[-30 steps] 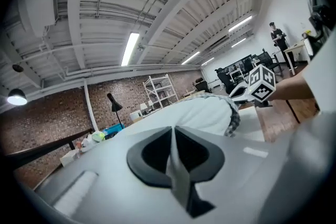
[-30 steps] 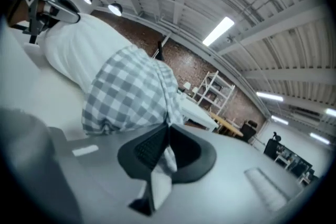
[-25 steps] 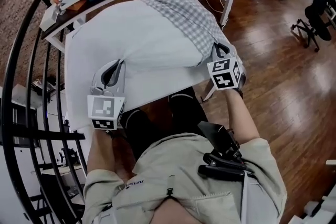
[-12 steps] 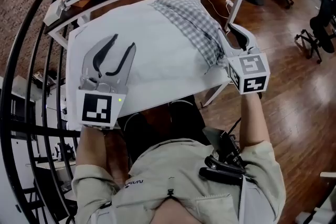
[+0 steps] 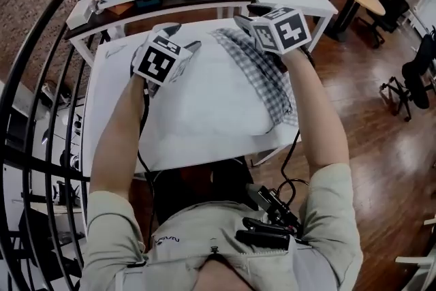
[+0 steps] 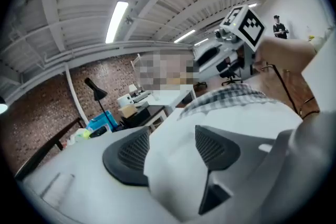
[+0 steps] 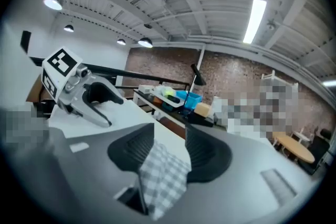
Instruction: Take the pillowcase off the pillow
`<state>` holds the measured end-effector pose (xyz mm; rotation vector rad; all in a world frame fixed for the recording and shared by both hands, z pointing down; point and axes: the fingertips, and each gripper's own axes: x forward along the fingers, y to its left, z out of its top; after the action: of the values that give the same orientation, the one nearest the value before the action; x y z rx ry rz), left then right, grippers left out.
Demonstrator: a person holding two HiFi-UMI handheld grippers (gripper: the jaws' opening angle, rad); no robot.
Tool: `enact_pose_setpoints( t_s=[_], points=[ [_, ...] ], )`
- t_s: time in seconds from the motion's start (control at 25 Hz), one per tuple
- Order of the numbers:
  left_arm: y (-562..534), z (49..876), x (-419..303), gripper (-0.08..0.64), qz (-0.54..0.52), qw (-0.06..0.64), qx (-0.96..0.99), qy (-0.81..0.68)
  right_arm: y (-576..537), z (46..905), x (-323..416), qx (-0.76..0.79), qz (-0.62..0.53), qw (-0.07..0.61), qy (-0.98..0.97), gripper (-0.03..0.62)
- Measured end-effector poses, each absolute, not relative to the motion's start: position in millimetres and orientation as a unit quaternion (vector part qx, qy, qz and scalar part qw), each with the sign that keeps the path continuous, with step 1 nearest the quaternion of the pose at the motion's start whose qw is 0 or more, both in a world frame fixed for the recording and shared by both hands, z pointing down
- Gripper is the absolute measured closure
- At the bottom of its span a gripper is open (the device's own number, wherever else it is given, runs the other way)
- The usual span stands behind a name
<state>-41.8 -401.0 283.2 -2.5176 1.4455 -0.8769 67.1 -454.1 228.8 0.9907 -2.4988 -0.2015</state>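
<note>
**Head view:** a plump white pillow is seen at frame centre, lying on a white rectangular table. A grey-and-white checked pillowcase is seen as a rumpled strip over the pillow's right end. The left gripper is held at upper centre-left, over the pillow's far edge. The right gripper is held at upper centre, over the top end of the pillowcase. Contact with the cloth cannot be told from here.

**Left gripper view:** the jaws are spread wide and have just been opening. White pillow cloth bulges up between the two ribbed pads, filling the gap; no pinch on it is seen. The pillowcase is seen at right of centre, past the jaws. The right gripper is seen at upper right.

**Right gripper view:** the jaws are apart and have just been opening. A fold of the pillowcase lies low between the pads, near the throat, and is not clamped. The left gripper is seen at left of frame, jaws apart, over the white surface.
</note>
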Motion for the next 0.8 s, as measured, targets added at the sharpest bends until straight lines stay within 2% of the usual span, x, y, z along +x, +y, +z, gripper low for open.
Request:
enact_pose_setpoints(
  t_s=[0.12, 0.32, 0.36, 0.44, 0.52, 0.8],
  points=[
    [-401, 322, -36, 0.301, -0.327, 0.003, -0.839, 0.435, -480, 255, 44, 0.324, -0.032, 0.274, -0.905, 0.389],
    [-377, 364, -23, 0.467, -0.358, -0.016, -0.84, 0.408, -489, 327, 26, 0.259, 0.017, 0.389, -0.884, 0.361],
    [-373, 367, -20, 0.495, -0.361, -0.006, -0.838, 0.409, -486, 340, 25, 0.247, 0.019, 0.407, -0.879, 0.381],
    [-368, 367, -18, 0.526, -0.364, 0.025, -0.831, 0.419, -483, 352, 24, 0.24, 0.002, 0.431, -0.87, 0.498],
    [-364, 359, -20, 0.538, -0.357, 0.052, -0.825, 0.435, -487, 345, 25, 0.263, -0.03, 0.438, -0.859, 0.559],
    [-325, 268, -49, 0.543, -0.229, 0.063, -0.842, 0.485, -512, 284, 61, 0.377, -0.072, 0.386, -0.839, 0.569]
  ],
)
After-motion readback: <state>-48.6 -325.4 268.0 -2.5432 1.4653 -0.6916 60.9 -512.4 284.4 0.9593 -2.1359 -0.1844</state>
